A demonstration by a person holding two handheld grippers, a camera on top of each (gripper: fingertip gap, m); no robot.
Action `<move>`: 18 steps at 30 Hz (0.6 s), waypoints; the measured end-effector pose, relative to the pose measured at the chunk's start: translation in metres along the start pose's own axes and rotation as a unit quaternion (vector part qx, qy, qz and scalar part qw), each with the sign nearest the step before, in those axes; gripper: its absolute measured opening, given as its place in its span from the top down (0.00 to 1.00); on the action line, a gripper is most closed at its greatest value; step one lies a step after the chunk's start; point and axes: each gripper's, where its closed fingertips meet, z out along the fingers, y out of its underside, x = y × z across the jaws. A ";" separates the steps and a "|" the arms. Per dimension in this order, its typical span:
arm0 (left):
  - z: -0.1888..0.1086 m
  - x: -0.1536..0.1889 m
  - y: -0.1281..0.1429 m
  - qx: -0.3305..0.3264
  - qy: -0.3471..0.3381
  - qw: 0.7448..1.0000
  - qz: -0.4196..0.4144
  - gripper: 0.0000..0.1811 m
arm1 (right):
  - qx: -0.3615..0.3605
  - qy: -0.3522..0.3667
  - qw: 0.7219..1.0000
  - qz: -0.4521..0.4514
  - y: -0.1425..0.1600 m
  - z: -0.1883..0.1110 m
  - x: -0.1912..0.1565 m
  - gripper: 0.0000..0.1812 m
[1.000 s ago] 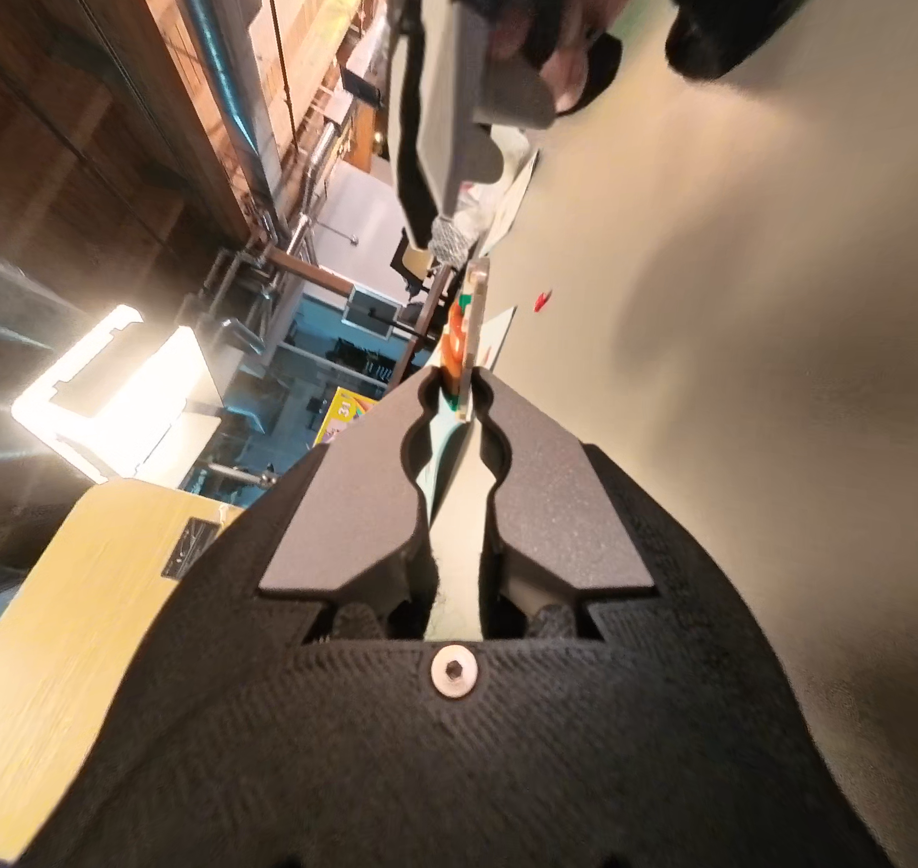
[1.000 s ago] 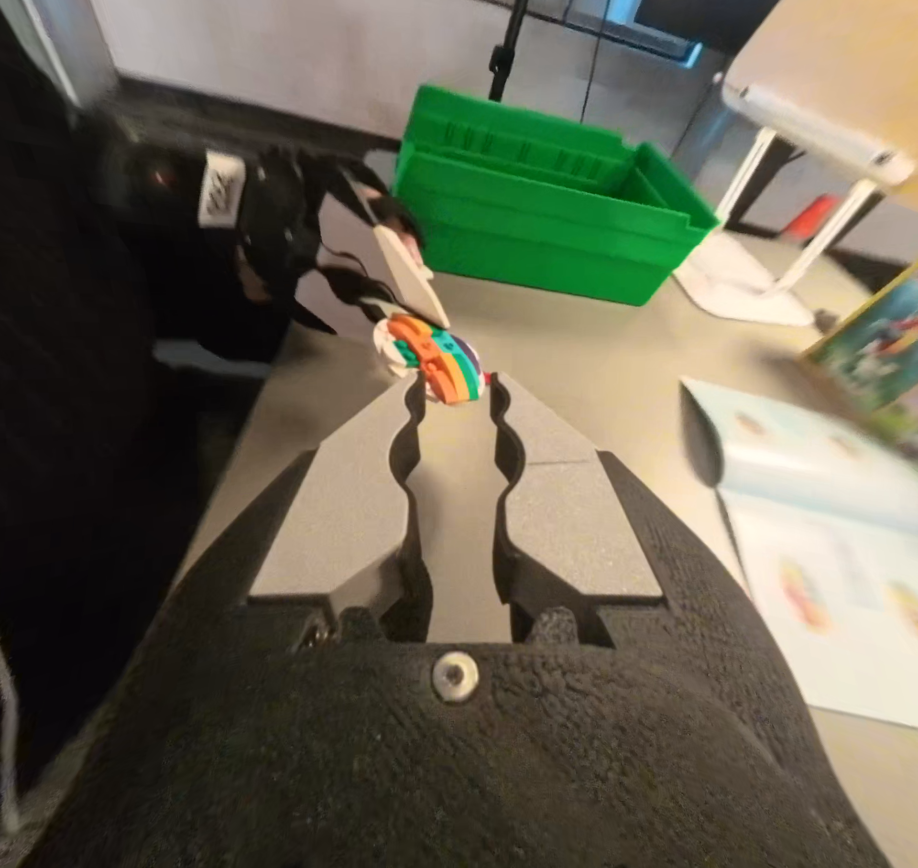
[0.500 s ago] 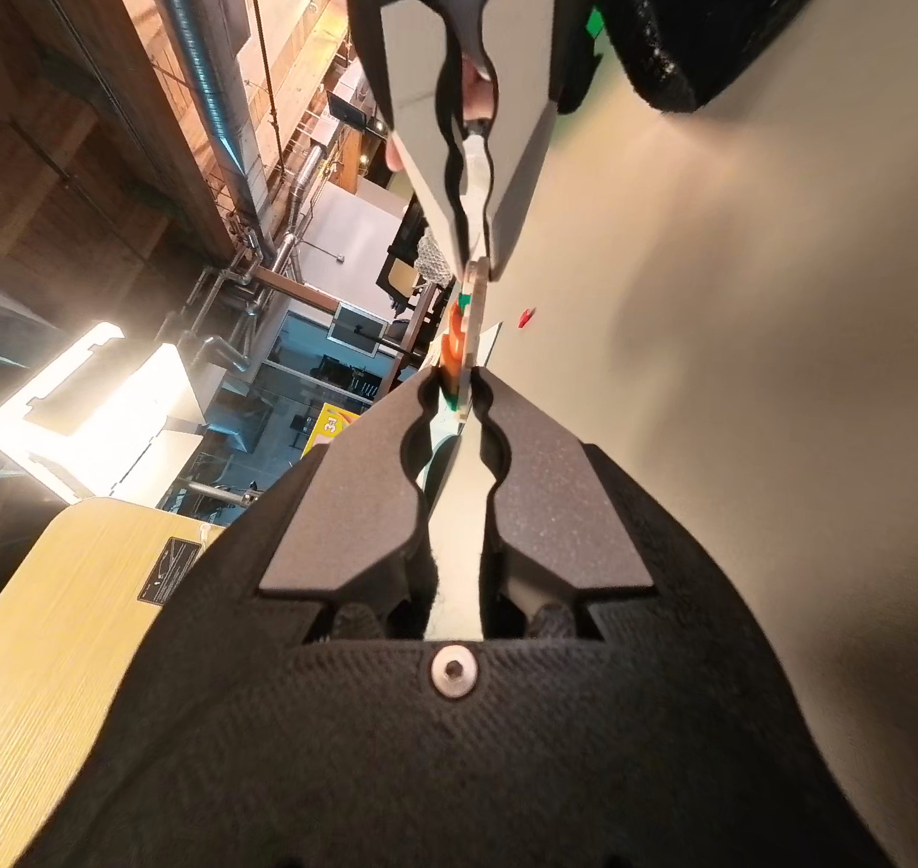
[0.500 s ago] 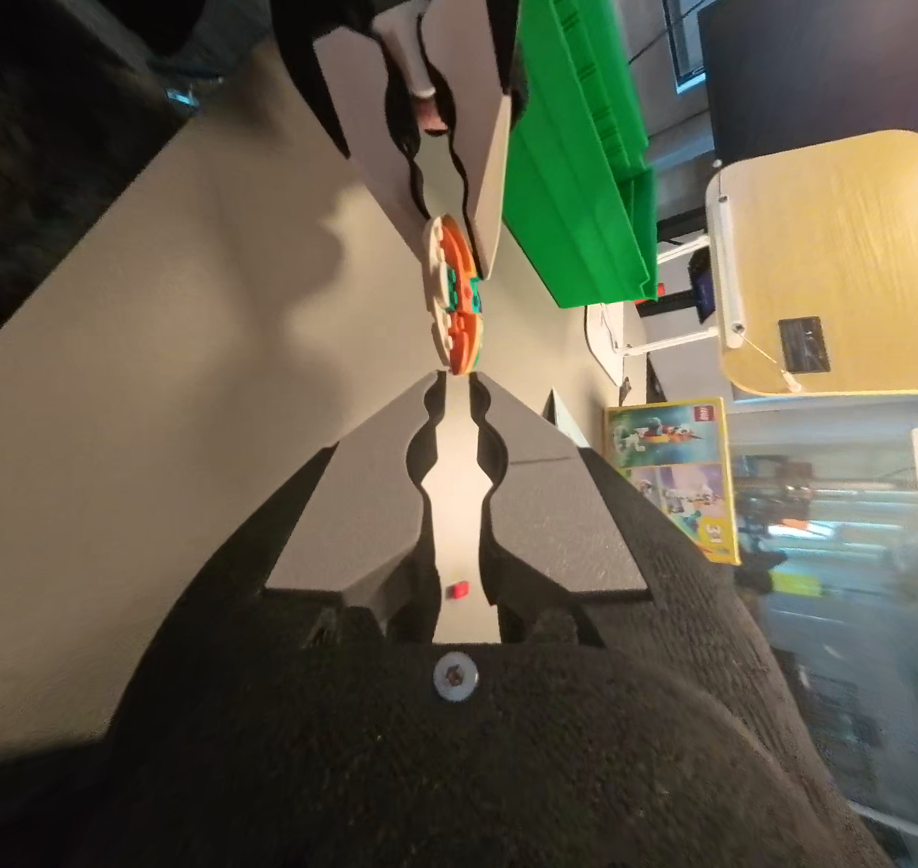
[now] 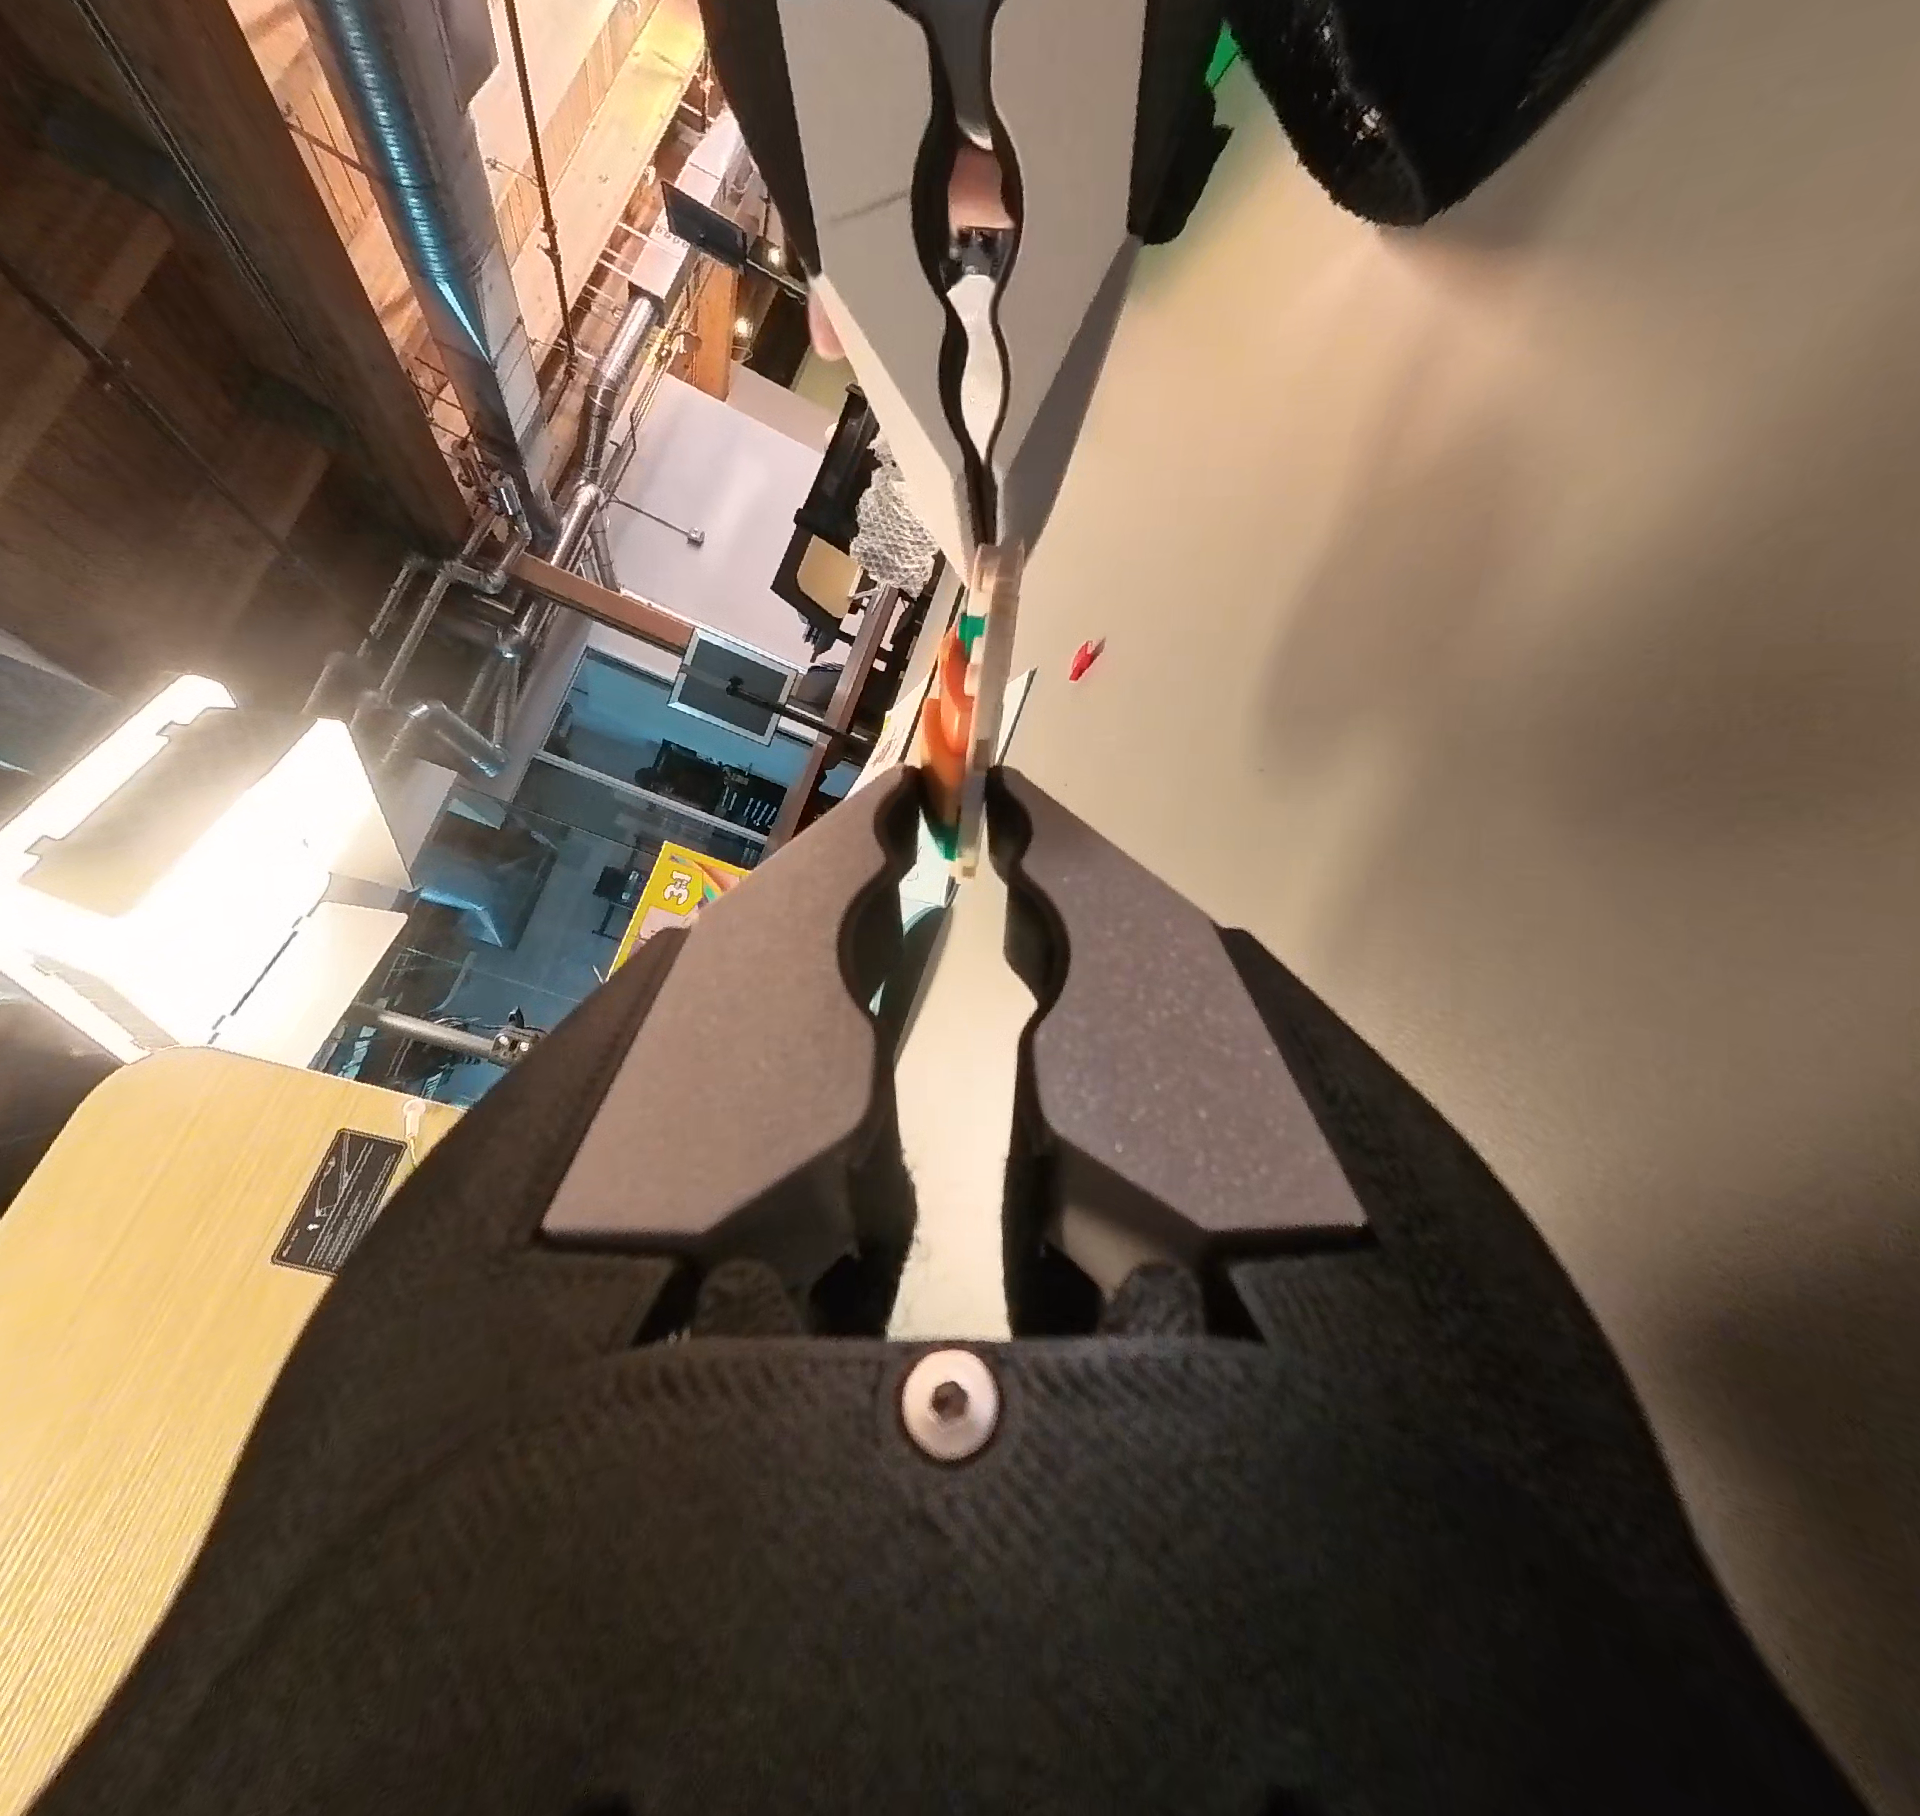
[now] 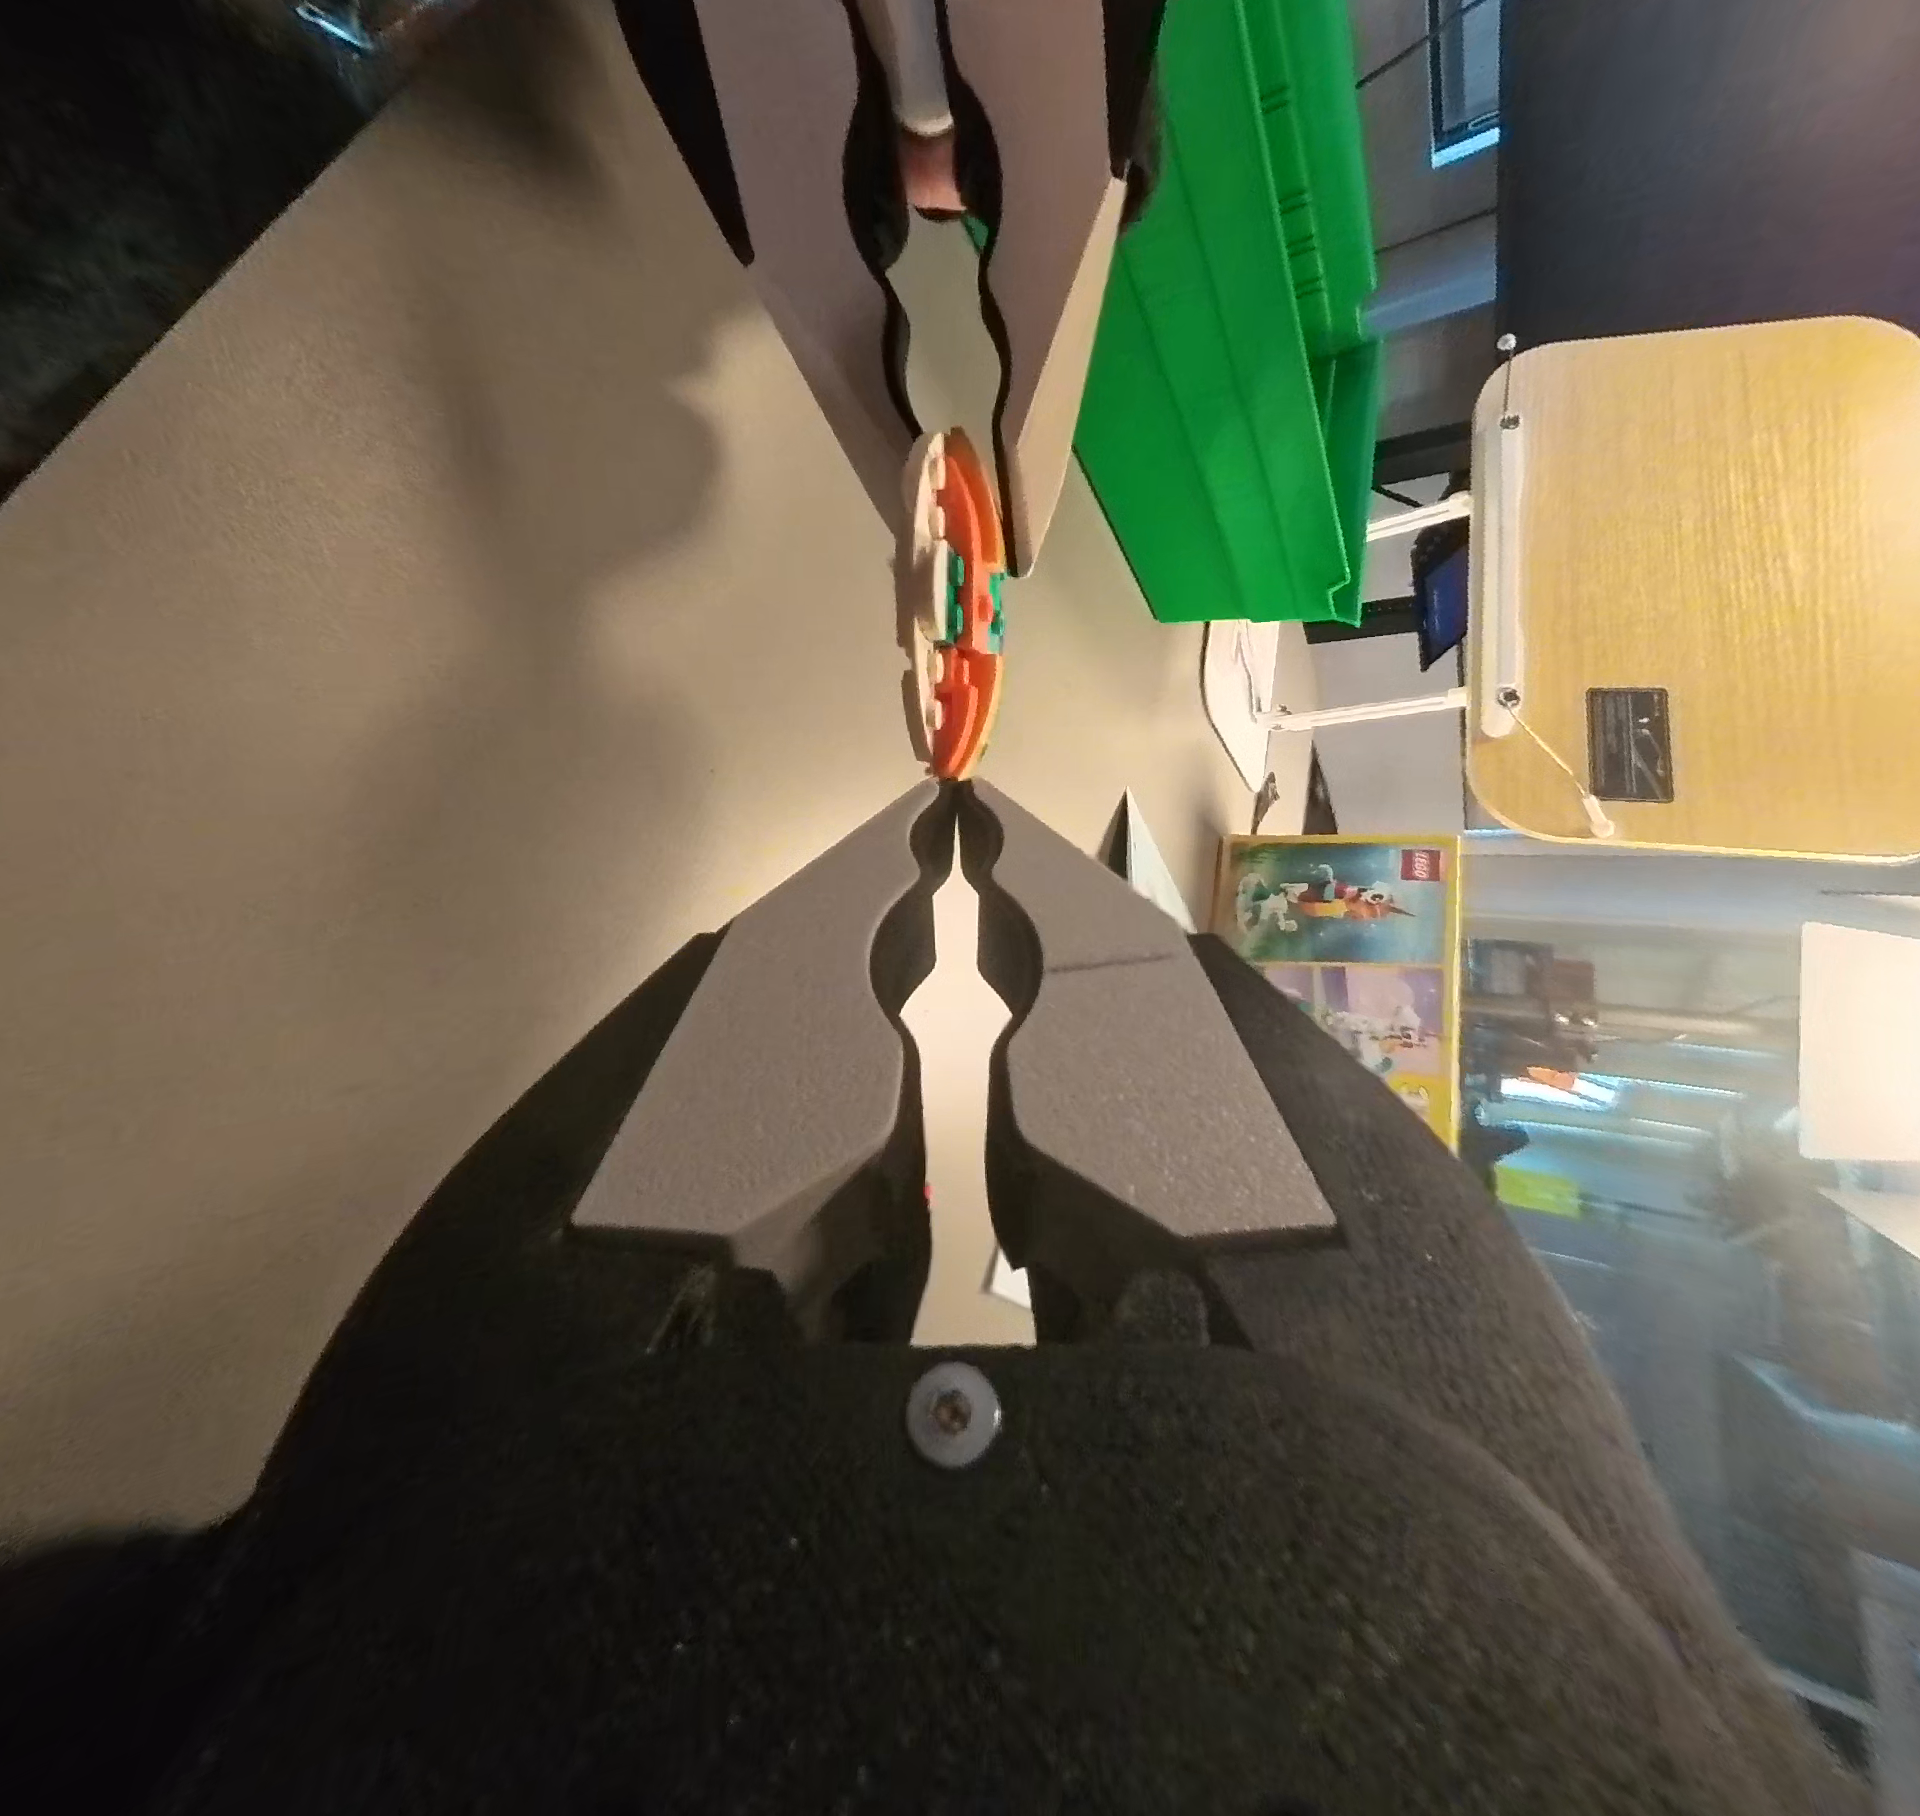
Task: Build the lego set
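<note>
Two tools, left [image 5: 961, 810] and right [image 6: 954, 798], each clamp one round lego disc [image 6: 951, 613].

I see the lego disc [image 6: 951, 613] held up between my left gripper [image 5: 961, 810] and right gripper [image 6: 951, 795], above the table [image 6: 416, 727], with the bin [image 6: 1226, 312] behind it.

L hand-held gripper [image 5: 961, 810] & R hand-held gripper [image 6: 951, 792] face each other tip to tip, both rolled sideways — L fingers nearly closed, pinching; R fingers closed at the tips, also pinching.
</note>
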 end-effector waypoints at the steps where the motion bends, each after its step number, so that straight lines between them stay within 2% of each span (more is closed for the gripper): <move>1: 0.000 0.000 0.000 -0.001 -0.001 1.000 0.001 0.93 | 0.002 -0.005 1.000 0.015 0.001 0.000 0.000 1.00; 4: 0.000 -0.001 0.000 -0.002 -0.004 1.000 0.007 0.94 | 0.021 -0.043 0.991 0.121 0.001 -0.001 0.001 0.97; 7: -0.001 -0.003 -0.001 -0.001 -0.011 1.000 0.012 0.94 | 0.068 -0.105 0.957 0.263 -0.005 -0.005 0.001 0.94; 9: -0.001 -0.003 -0.001 0.000 -0.012 1.000 0.013 0.94 | 0.100 -0.123 0.934 0.320 -0.009 -0.008 0.005 0.94; 18: -0.001 -0.003 -0.002 0.001 -0.012 1.000 0.014 0.94 | 0.139 -0.144 0.910 0.364 -0.015 -0.010 0.005 0.94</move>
